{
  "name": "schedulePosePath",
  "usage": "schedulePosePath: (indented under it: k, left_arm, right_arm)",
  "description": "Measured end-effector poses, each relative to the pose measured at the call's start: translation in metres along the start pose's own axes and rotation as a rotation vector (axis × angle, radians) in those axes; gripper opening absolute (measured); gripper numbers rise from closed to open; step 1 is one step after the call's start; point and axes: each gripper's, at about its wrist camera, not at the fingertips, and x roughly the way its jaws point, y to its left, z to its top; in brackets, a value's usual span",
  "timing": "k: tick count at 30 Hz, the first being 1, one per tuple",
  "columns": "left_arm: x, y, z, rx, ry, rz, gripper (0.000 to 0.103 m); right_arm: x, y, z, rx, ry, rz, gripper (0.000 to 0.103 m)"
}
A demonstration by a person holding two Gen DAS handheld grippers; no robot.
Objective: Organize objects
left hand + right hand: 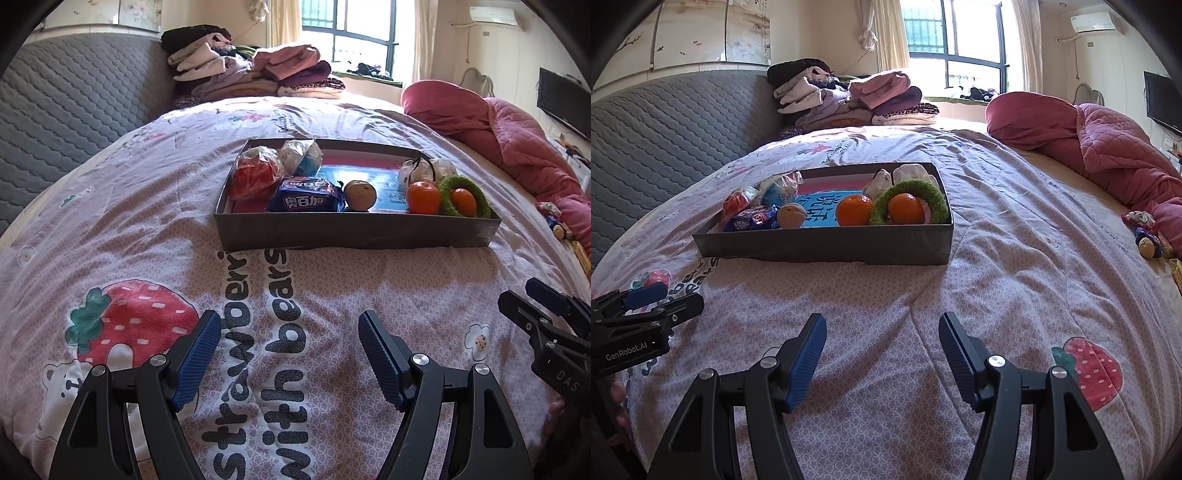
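A shallow dark box (pixel 354 232) (pixel 827 249) lies on the bed quilt ahead of both grippers. In it are a red wrapped snack (pixel 255 173), a blue biscuit packet (pixel 306 199) (pixel 751 219), a walnut (pixel 360 194) (pixel 791 215), an orange (pixel 423 197) (pixel 854 210), a second orange (pixel 905 208) inside a green fuzzy ring (pixel 463 194) (pixel 908 192), and white wrapped items (pixel 424 170). My left gripper (pixel 290 334) is open over the quilt, nothing between its fingers. My right gripper (pixel 882 334) is open too and holds nothing. Each one shows at the edge of the other's view.
Folded clothes (pixel 849 98) are piled at the far side by a grey quilted headboard (pixel 74 110). A pink blanket (pixel 1089 140) lies at the right. Small objects (pixel 1145 236) sit near the bed's right edge. A television (pixel 1165 101) hangs on the right wall.
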Motion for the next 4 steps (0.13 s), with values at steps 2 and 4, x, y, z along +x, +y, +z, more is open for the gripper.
schedulePosePath:
  k: [2, 4]
  left_arm:
    - [-0.0007, -0.0002, 0.0006, 0.001, -0.005, 0.009, 0.078]
    - [-0.0005, -0.0002, 0.0007, 0.003, -0.005, 0.017, 0.078]
  right_arm:
    - [0.0008, 0.0001, -0.0004, -0.001, 0.003, -0.001, 0.063]
    - [0.0013, 0.0003, -0.0006, -0.002, 0.005, -0.001, 0.063]
